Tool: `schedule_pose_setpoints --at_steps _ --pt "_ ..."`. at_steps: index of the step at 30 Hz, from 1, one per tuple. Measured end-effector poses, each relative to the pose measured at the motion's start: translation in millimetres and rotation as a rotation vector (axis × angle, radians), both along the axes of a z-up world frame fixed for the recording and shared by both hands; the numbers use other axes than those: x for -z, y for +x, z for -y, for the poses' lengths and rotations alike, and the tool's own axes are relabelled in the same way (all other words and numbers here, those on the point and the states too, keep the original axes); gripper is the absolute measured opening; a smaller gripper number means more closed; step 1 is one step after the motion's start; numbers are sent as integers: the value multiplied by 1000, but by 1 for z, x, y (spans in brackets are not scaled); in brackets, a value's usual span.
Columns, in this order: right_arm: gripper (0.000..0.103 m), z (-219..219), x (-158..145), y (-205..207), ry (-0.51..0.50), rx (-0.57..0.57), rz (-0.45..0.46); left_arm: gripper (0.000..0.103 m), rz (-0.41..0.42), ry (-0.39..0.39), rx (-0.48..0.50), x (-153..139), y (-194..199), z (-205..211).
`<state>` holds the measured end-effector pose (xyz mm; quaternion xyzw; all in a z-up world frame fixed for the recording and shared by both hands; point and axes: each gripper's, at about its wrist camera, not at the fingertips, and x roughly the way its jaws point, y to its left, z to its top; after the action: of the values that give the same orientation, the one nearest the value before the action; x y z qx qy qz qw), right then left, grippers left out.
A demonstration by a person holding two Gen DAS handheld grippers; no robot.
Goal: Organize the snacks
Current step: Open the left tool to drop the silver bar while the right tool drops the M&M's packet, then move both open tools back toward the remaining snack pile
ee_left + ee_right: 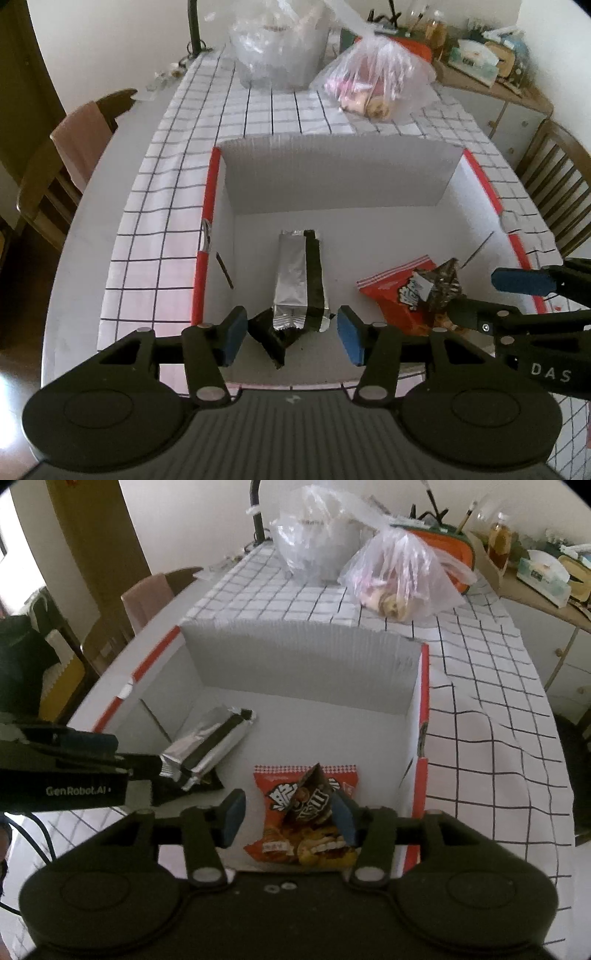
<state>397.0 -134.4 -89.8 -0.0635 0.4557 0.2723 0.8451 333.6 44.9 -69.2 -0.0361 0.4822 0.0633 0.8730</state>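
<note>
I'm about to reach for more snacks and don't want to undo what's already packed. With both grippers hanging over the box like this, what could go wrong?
1. The right gripper has one pad against the small dark packet, which stands propped on the red snack bag; pulling away could tip or drag it.
2. The left gripper straddles the silver pack; lifting crookedly might snag it.
3. The loose plastic bags behind the box could spill when reached for.

White walls, wooden chairs (48,177) beside a grid-clothed table (155,206), cluttered sideboard (491,92) behind.
</note>
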Motion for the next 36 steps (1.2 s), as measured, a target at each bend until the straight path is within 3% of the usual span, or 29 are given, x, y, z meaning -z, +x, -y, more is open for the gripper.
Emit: schedule_pose_setpoints --at_steps 21,34,36 --pt "86 20 -75 -89 147 0 152 67 192 -21 27 -63 -95 8" --pt "90 34 -85 -146 204 0 207 73 240 -55 64 -70 -155 16" --pt "103 37 -82 -153 207 4 208 74 241 -58 63 -67 -162 17"
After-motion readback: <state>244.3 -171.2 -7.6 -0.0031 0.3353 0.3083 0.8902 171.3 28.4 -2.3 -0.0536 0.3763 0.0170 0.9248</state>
